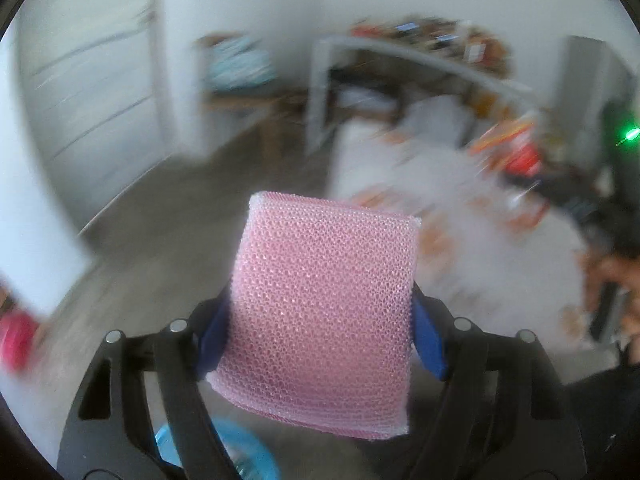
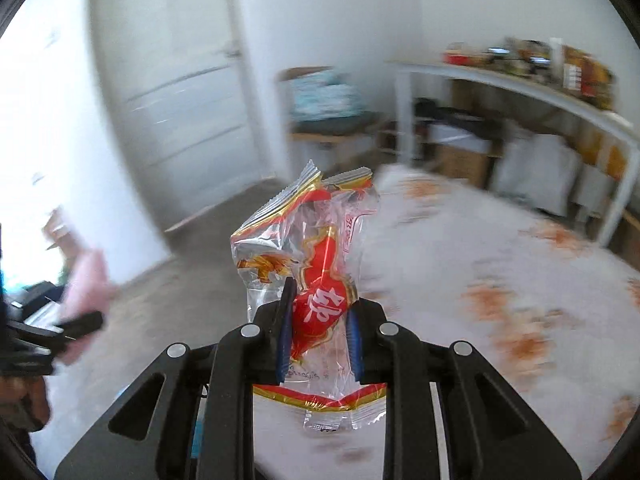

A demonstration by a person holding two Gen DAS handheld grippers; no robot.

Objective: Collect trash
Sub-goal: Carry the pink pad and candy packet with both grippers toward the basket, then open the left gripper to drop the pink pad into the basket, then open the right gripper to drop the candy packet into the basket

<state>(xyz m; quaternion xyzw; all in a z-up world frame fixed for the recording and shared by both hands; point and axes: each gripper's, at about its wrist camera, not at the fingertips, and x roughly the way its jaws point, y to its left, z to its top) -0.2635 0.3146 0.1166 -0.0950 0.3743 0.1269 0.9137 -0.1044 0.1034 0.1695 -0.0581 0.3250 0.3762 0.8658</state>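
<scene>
My left gripper (image 1: 320,332) is shut on a pink bubble-wrap pouch (image 1: 324,300), which stands up between the blue pads and is held in the air over the grey floor. My right gripper (image 2: 318,336) is shut on a crumpled clear snack wrapper with red and gold print (image 2: 308,264), held upright above the edge of the white table with orange flower print (image 2: 480,264). In the right wrist view the left gripper and its pink pouch (image 2: 86,280) show blurred at the far left. Both views are motion-blurred.
A light blue bin rim (image 1: 248,456) shows below the left gripper. Red and orange trash items (image 1: 516,152) lie on the table's far side. A white shelf (image 2: 520,84) with boxes stands at the back, a white door (image 2: 180,100) to the left.
</scene>
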